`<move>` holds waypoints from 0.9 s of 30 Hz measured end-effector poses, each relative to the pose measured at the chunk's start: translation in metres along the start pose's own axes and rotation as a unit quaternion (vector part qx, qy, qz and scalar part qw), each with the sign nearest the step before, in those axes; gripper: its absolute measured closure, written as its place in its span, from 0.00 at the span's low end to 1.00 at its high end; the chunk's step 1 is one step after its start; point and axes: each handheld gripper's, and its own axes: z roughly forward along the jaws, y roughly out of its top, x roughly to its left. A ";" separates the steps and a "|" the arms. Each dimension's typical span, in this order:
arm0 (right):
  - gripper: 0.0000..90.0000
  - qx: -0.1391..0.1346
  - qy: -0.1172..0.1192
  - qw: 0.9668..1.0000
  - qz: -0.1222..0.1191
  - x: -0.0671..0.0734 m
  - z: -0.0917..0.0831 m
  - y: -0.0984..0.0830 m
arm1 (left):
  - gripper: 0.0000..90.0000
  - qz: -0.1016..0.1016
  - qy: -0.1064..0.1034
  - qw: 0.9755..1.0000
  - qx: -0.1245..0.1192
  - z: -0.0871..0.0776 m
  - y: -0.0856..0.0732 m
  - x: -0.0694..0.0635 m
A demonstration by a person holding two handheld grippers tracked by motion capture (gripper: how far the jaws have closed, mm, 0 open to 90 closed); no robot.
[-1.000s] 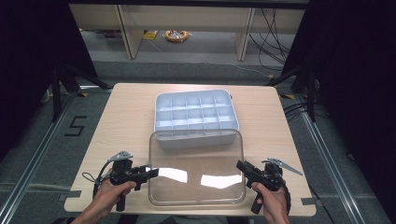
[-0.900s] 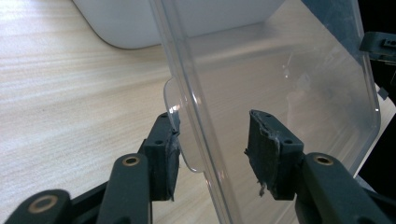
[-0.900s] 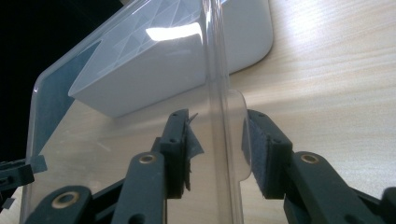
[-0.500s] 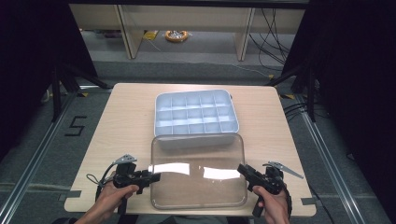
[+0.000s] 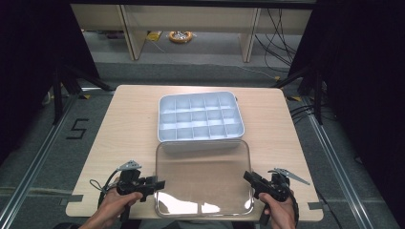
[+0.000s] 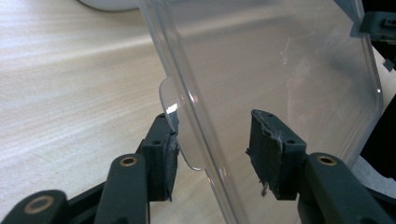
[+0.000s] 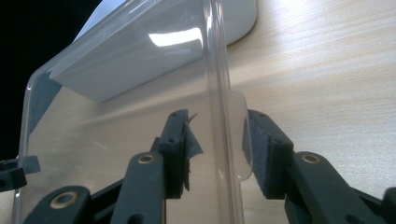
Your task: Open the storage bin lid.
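High view: a clear, rounded-rectangle plastic lid [image 5: 203, 176] lies at the middle of the near edge of the pale wooden tabletop [image 5: 129, 119]. Its far edge meets the near wall of a white plastic box with many compartments [image 5: 199, 117] at the tabletop's centre. The left gripper [image 5: 160, 183] takes the lid's left rim and the right gripper [image 5: 247, 176] its right rim. Dark curtains flank the room, with grey floor, cables and a low shelf beyond.

Left gripper view: the lid [image 6: 280, 60] has its rim and a small tab between the jaws. They are clamped on it but have just been easing apart.

Right gripper view: the jaws are closed on the opposite rim tab of the lid [image 7: 116, 116], with the box [image 7: 238, 18] just beyond.

Judgement: the lid is being handled by both hands. Keep both grips even and the lid level, and square it to the box before any release.
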 end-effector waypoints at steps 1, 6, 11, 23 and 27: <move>0.69 0.003 0.002 1.000 0.013 0.002 0.000 0.000 | 0.58 -0.003 -0.003 1.000 0.002 0.001 0.000 0.001; 0.69 0.021 -0.009 0.999 0.040 0.004 0.002 -0.002 | 0.57 -0.004 -0.004 1.000 0.010 0.003 -0.001 0.003; 0.68 0.017 -0.005 1.000 0.024 0.002 0.002 -0.002 | 0.56 0.003 -0.007 1.000 0.022 0.004 -0.002 0.002; 0.67 0.018 -0.014 1.000 0.012 0.002 0.004 -0.003 | 0.55 0.013 -0.006 1.000 0.022 0.000 -0.009 -0.005; 0.67 0.025 -0.015 0.999 0.021 0.004 0.004 -0.004 | 0.55 0.002 -0.010 1.000 0.029 0.002 -0.010 -0.002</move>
